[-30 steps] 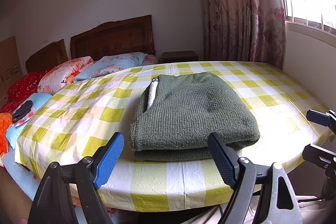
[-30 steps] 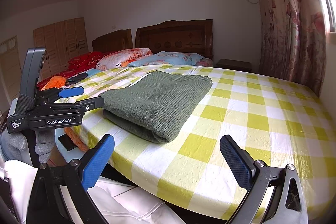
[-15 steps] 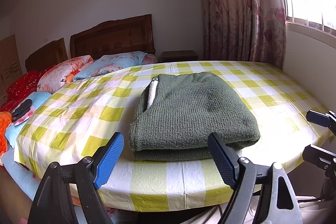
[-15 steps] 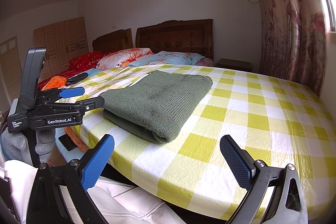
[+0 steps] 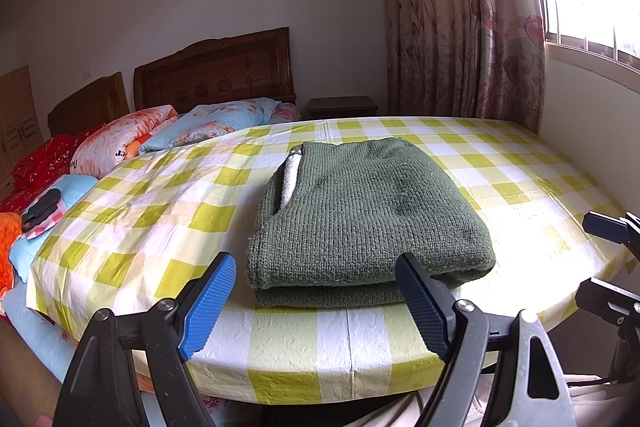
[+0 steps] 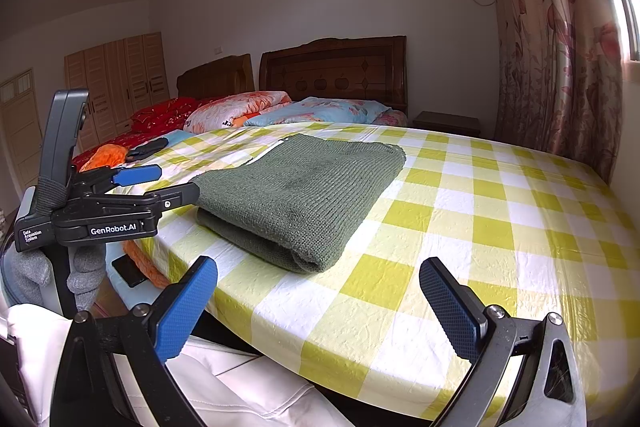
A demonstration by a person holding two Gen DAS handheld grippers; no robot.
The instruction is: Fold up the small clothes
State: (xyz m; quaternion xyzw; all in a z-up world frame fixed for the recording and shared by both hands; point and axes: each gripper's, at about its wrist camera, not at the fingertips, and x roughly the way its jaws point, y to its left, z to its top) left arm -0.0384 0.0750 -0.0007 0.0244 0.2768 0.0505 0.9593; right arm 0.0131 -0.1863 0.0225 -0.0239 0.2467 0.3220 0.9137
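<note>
1. Dark green knitted sweater (image 5: 366,215), folded into a thick rectangle, lies on the round desk with a yellow-and-white checked plastic cover (image 5: 132,227), near the desk's front edge; a white strip of lining or label shows at its left side.
2. Left tool (image 5: 316,301): blue pads spread wide, nothing between them, hanging just short of the sweater's near folded edge and not touching it. Its right pad overlaps the sweater's front corner in the left wrist view, but the right wrist view shows a gap.
3. Right tool (image 6: 318,305): also spread wide and empty, off the desk's near edge, well to the right of the sweater over bare checked cover.
4. Judgement: fold looks done, or one last halving is left. Cannot tell which from this pose.
5. If another fold is needed: bring both tools to the near edge, one at each corner, and pinch all the layers together, not just the top one.
6. Thick knit will slump, so lift low and carry the edge across evenly so the layers don't shear.
7. Risk: the slick plastic cover may slide or wrinkle with the sweater; don't drag, and keep the pads off the cover.
8. Background: bed with floral pillows (image 5: 208,125), curtain, window. Not involved.
</note>
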